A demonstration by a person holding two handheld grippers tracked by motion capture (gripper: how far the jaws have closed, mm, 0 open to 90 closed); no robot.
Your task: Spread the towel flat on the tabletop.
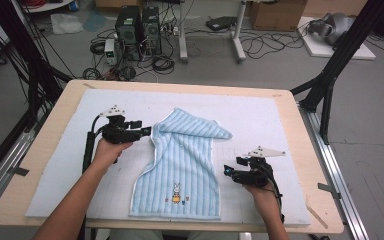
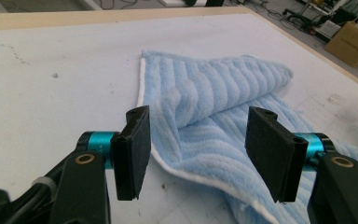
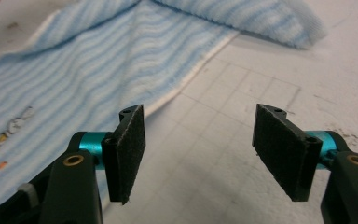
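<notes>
A light blue striped terry towel point(image 1: 182, 167) with a small embroidered rabbit lies on the white foam mat point(image 1: 55, 170) that covers the wooden table point(image 1: 45, 135). In the high view its long axis runs from the person's edge toward the far side of the table. The lower part lies flat and wide, and the top part is folded over, so a blunt tip points to the right and slightly away from the person. The rabbit picture sits near the bottom edge, upright for the person.

The high view shows both hands together: the left tool point(image 1: 146, 131) is just beside the upper left edge of the towel, and the right tool point(image 1: 227, 171) is just beside the lower right edge, near but apart from the cloth.

The left gripper view gives what the high view cannot: the left tool point(image 2: 196, 151) stands released, its black pads apart, with the white hem of the towel lying below and between them, not pressed. The folded layer rises as a soft ridge behind.

The right gripper view shows the right tool point(image 3: 198, 151) also released, with bare mat with a faint printed grid between its pads. The towel hem passes close to the left pad, and part of the embroidery shows at the far left.
</notes>
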